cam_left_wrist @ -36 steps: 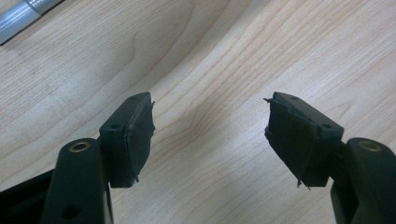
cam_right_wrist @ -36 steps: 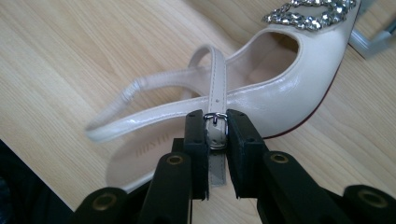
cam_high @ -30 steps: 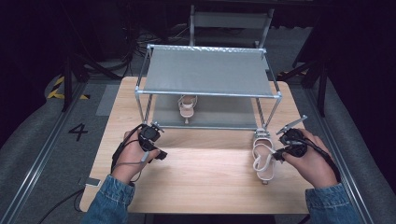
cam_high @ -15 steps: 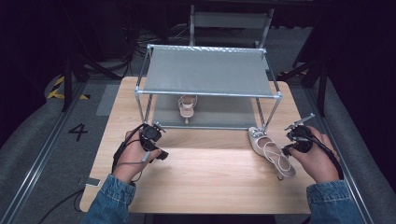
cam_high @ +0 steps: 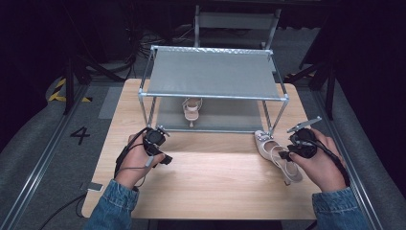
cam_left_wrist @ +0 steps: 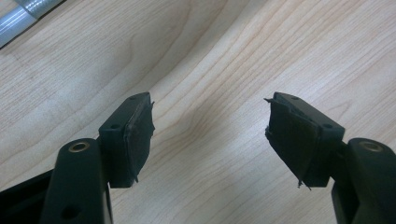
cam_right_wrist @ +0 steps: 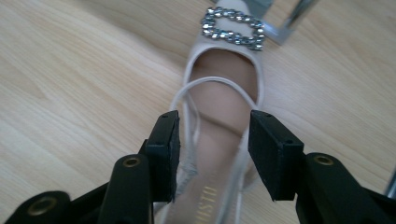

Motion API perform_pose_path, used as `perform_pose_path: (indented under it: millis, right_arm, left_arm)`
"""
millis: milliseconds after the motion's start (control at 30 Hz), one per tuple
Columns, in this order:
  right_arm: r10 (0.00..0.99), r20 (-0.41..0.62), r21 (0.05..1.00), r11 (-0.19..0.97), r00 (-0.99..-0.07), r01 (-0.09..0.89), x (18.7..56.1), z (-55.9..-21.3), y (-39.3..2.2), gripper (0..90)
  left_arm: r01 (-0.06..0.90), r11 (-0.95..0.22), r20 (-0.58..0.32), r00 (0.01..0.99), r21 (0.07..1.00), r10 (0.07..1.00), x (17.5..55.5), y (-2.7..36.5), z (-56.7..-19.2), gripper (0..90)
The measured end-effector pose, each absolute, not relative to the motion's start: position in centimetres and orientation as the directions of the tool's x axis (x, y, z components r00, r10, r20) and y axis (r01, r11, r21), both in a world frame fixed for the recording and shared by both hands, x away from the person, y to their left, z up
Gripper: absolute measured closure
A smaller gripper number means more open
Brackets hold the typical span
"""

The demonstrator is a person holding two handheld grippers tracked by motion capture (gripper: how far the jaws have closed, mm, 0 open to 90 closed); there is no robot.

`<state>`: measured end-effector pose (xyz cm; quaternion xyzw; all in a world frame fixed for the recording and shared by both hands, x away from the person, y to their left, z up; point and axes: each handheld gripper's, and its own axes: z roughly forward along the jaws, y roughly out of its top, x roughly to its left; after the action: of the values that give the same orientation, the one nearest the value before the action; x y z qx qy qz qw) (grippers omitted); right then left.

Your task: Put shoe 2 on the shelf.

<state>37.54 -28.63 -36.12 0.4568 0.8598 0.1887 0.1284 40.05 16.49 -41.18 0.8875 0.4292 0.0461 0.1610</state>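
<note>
Now | right tool (cam_right_wrist: 212, 144): jaws just opened, astride sandal (cam_right_wrist: 219, 140), not pressing | left tool (cam_left_wrist: 210, 135): open over table (cam_left_wrist: 224, 70)

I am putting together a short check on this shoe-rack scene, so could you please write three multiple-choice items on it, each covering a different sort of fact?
1. Where does the sandal nearest the right hand-held gripper lie?
A. On the rack's top shelf
B. On the wooden table by the rack's front right leg
C. On the floor

2. How many sandals are in the high view?
A. One
B. Two
C. Four

3. How do the jaws of the left hand-held gripper stand?
A. Open over bare wood
B. Shut on a strap
C. Shut on the rack's tube

Answers: 1 B, it rests on the table beside the rack leg. 2 B, a second sandal stands on the lower shelf. 3 A, a wide gap with only wood between the pads.
</note>
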Motion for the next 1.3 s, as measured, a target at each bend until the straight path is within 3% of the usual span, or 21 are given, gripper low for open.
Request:
perform_pose_path:
  millis: [600, 800, 967, 1300]
  right_arm:
    - [0.795, -0.001, 0.337, 0.572, -0.607, 0.748, 40.1, -40.7, -25.3, 52.5]
    - [0.790, -0.013, 0.298, 0.589, -0.613, 0.751, 40.8, -42.0, -24.8, 63.6]
    - [0.774, -0.055, 0.283, 0.618, -0.631, 0.734, 41.2, -42.5, -24.8, 84.6]
    - [0.771, -0.095, 0.306, 0.625, -0.630, 0.719, 41.4, -41.2, -24.2, 86.2]
  left_arm:
    - [0.754, -0.570, -0.066, 0.620, 0.327, 0.782, 39.7, 17.2, -41.2, 31.1]
    - [0.755, -0.570, -0.064, 0.619, 0.324, 0.783, 39.6, 17.4, -41.1, 31.0]
    - [0.756, -0.568, -0.066, 0.617, 0.326, 0.784, 39.3, 17.9, -41.0, 31.0]
    - [0.778, -0.543, -0.076, 0.591, 0.317, 0.803, 38.6, 19.3, -41.3, 31.0]
